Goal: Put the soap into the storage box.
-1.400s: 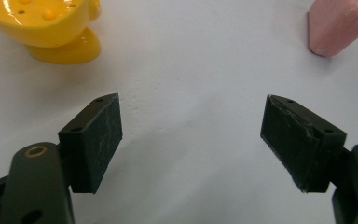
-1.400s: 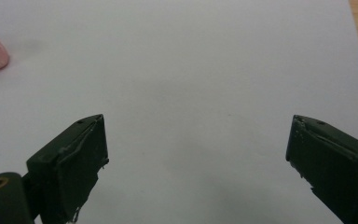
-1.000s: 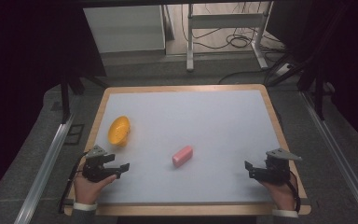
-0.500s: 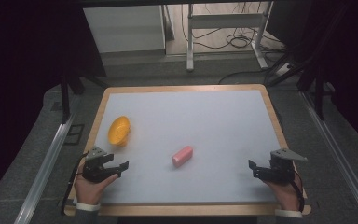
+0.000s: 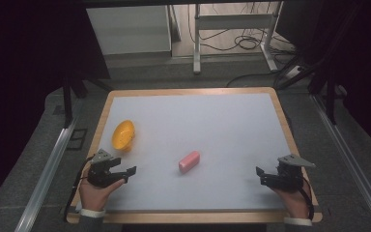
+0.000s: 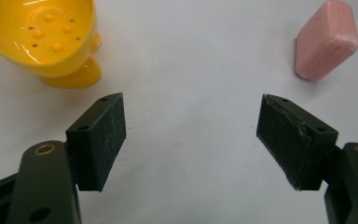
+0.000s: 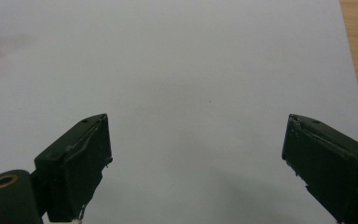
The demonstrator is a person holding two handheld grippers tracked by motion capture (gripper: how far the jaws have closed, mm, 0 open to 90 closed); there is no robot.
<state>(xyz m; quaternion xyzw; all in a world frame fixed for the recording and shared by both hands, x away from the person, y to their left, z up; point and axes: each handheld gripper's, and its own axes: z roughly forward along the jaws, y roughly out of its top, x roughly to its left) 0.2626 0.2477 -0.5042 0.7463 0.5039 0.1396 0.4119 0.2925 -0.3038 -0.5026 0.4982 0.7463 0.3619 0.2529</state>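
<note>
A pink soap bar (image 5: 189, 161) lies near the middle of the white table (image 5: 212, 121), a yellow dish (image 5: 123, 135) well to its left. The left claw (image 5: 125, 173) and right claw (image 5: 262, 176) sit at the near corners, both jaws spread wide, gripping nothing.

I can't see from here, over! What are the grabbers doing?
Left gripper open, empty. Right gripper open, empty. Pink soap and yellow dish apart on table. Nothing blocking.
</note>
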